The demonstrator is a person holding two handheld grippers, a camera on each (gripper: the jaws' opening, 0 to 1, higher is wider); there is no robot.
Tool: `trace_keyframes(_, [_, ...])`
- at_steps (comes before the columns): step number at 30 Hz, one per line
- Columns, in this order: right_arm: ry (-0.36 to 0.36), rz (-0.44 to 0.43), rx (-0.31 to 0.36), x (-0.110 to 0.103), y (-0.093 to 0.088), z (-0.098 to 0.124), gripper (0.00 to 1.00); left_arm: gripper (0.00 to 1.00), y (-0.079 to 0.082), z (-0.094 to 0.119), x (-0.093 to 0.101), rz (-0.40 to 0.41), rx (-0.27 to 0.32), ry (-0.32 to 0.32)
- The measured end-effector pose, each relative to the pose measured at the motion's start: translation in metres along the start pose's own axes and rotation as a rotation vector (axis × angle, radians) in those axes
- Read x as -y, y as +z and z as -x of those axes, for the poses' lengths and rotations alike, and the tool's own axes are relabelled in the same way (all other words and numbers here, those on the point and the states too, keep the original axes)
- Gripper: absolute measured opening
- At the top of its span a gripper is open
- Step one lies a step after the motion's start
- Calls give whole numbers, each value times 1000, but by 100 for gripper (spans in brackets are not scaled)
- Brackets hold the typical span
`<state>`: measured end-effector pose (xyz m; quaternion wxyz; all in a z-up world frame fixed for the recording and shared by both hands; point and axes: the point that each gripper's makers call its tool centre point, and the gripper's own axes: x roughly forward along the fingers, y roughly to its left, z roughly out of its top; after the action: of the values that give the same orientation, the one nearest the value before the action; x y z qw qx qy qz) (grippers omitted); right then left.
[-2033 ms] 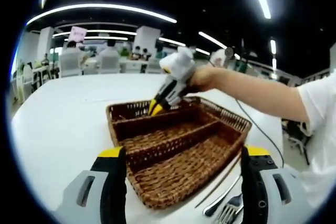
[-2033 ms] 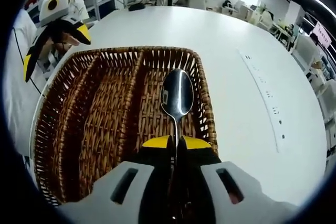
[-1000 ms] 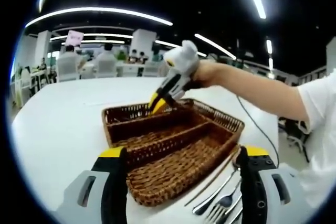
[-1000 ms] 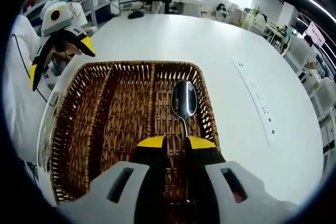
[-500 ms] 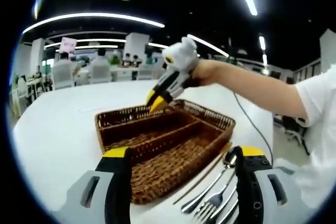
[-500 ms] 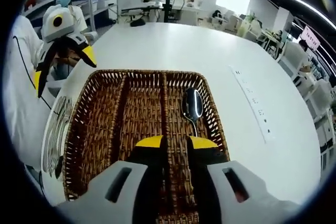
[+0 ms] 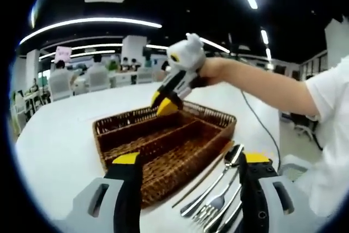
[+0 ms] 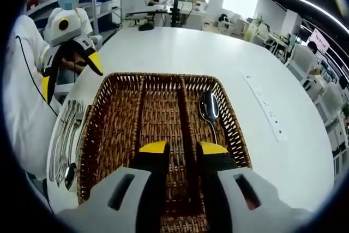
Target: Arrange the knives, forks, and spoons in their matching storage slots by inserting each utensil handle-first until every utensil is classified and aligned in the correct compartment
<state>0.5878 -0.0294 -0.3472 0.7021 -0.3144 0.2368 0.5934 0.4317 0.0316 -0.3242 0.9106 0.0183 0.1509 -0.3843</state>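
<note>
Released, spoon (image 8: 209, 107) lies in basket's (image 8: 109, 135) right compartment; right gripper (image 8: 182, 148) spread.

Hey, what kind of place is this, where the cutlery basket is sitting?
Probably an open-plan office or lab: strip ceiling lights, rows of desks with seated people, and a large white table holding the wicker basket.

Two of three slots lie open to me.
Only a spoon (image 8: 209, 108) lies in the wicker tray (image 8: 103, 135); loose cutlery (image 8: 66, 137) crowds the table (image 8: 272, 69) beside it.
</note>
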Motion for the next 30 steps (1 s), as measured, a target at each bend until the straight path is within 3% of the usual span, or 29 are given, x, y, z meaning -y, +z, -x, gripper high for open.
trace_keyframes(6, [-18, -10, 20, -5, 3, 8, 22, 70, 3, 2, 5, -16, 7, -10])
trace_keyframes(30, [-36, -24, 71, -36, 0, 26, 27, 58, -10, 3, 27, -101, -29, -57])
